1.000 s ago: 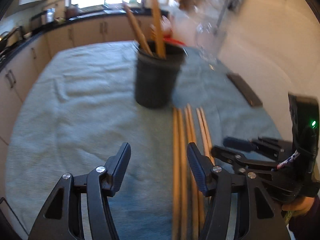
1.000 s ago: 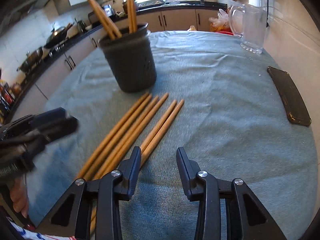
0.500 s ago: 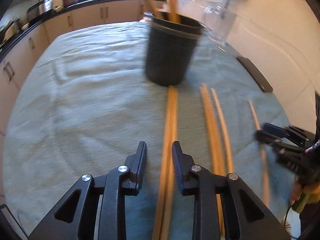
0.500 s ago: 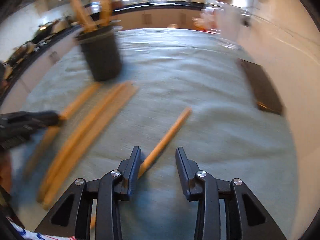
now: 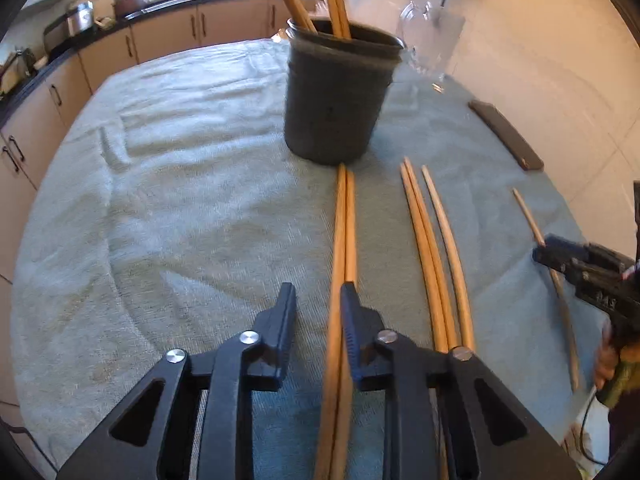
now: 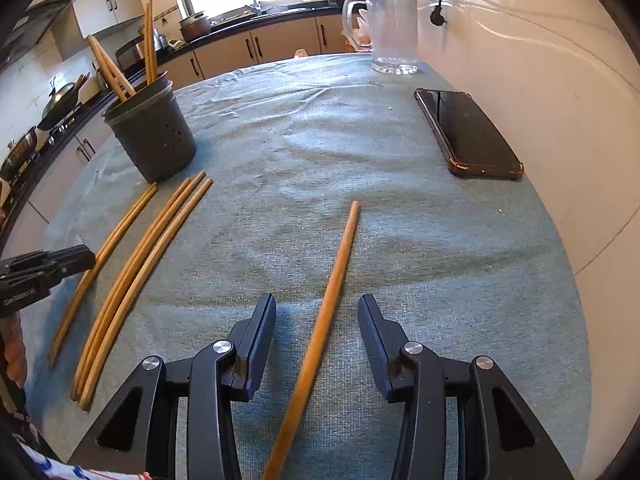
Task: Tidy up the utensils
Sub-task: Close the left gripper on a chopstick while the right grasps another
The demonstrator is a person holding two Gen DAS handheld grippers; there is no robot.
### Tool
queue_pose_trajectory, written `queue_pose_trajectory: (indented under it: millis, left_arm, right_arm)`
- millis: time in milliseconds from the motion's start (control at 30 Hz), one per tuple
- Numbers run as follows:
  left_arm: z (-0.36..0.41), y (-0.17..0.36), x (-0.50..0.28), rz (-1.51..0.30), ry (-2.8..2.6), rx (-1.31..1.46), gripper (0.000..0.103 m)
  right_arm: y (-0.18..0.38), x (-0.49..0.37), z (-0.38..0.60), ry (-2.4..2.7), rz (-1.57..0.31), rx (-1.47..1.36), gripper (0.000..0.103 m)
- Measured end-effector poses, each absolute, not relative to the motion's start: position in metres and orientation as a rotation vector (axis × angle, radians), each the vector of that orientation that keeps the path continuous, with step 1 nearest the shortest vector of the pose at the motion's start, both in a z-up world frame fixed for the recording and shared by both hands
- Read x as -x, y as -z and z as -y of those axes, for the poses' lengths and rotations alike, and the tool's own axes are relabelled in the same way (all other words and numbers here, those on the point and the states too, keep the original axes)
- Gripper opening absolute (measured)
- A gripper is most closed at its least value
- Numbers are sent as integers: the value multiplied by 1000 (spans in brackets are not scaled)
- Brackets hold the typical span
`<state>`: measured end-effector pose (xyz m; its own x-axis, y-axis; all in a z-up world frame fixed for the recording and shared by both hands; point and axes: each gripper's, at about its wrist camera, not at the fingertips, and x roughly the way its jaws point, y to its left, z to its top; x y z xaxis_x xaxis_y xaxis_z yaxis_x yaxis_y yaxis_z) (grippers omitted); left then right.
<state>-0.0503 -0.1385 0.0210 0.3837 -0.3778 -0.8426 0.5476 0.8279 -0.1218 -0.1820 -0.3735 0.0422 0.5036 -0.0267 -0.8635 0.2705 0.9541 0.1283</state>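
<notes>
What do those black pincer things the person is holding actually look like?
Each gripper, left and right, is black plastic: two flat fingers with ribbed, bluish-black pads, hinged on open triangular links with silver rivets. A patterned sleeve in red, white and blue shows at the edge.

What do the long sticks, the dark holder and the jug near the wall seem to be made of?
Long sticks: probably wood or bamboo, with an even, matt orange-brown surface; no grain is visible.
Dark holder: looks like moulded matt plastic, dark grey, with small holes in its wall.
Jug: clear glass or hard plastic; it is see-through, with a thick base.
</notes>
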Motion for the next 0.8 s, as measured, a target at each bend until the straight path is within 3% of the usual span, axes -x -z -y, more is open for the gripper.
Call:
queue_pose_trajectory:
  millis: [267,300,333,367,467,800]
  left_arm:
    - [149,-17,65,-1003,535,-263,8]
    - [146,-18,65,-1012,533,-246,8]
    - [140,-18,63,-1029,528,-210,8]
    - [133,-18,60,-1048,519,-168,8]
    - [103,-17,56,-1116,474,-15,7]
    - [76,-21,74,-1177,437,-12,7]
  right_arm:
    - [-41,183,372,185,-1016,-245,45]
    - [-41,184,374,186,-1016,-253,41]
    - [-41,184,375,196,-1019,-253,24]
    - [-41,185,377,206,-1025,-251,13]
    - [-42,194,390,180,-1030,-328,8]
    - [-47,204,390,160,-1078,-309,12]
